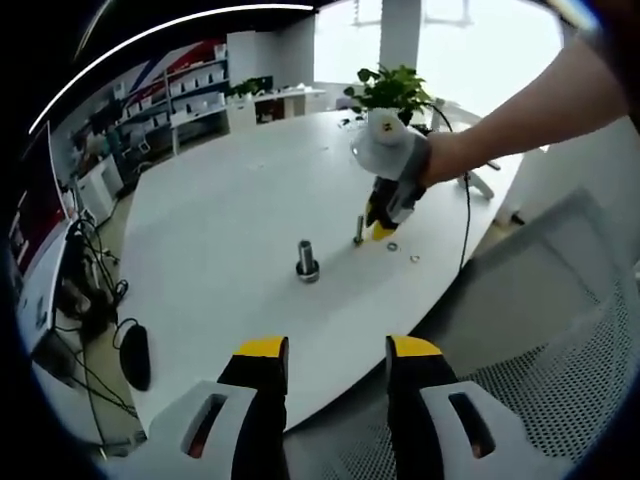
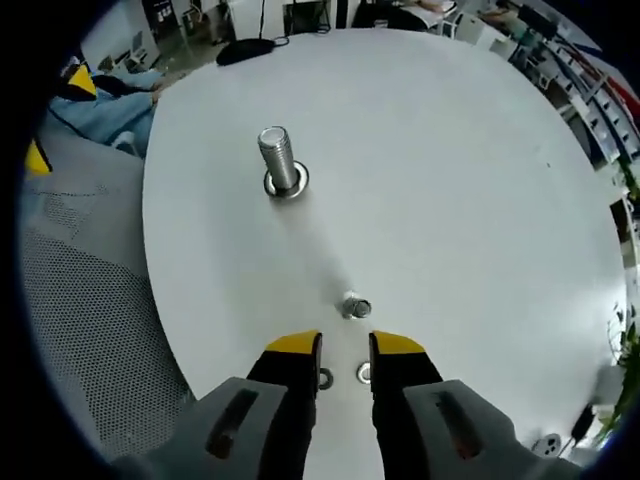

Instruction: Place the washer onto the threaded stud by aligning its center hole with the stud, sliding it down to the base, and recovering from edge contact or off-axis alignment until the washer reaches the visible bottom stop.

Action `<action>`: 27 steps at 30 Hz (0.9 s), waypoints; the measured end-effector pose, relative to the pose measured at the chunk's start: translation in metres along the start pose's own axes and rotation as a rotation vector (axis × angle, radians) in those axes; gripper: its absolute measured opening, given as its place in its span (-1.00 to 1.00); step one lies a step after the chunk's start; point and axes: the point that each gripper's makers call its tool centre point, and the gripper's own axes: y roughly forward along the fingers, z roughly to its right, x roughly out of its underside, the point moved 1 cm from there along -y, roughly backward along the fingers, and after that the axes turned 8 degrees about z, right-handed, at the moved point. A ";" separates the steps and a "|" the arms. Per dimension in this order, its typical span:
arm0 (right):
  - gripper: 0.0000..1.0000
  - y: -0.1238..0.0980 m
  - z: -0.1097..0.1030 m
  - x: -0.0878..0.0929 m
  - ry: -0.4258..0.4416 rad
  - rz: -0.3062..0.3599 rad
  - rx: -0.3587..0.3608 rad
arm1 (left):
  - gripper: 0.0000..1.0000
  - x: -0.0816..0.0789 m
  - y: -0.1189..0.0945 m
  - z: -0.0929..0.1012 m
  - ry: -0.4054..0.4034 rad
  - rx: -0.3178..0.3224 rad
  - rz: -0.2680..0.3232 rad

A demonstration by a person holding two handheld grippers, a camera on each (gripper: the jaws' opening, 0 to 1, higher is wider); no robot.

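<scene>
Right claw (image 2: 345,350) open above washer (image 2: 364,373) — stud (image 2: 278,158) well apart.

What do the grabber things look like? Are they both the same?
Yes, they match. The left tool has two black jaws with yellow tips, set in pale grey holders with slot-shaped holes. The right tool has the same look in its own view. Seen from the left gripper view, the right tool has a light grey body with a rounded white top.
</scene>
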 end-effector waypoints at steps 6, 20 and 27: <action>-0.58 -0.009 -0.017 0.023 0.000 -0.025 -0.006 | -0.25 -0.001 -0.001 0.000 0.005 0.001 0.008; -0.57 -0.009 -0.047 0.056 -0.018 -0.088 -0.062 | -0.26 -0.002 -0.002 0.000 0.015 0.000 0.016; -0.57 -0.005 -0.052 0.067 -0.020 -0.110 -0.078 | -0.26 -0.002 -0.003 -0.001 0.015 -0.001 0.017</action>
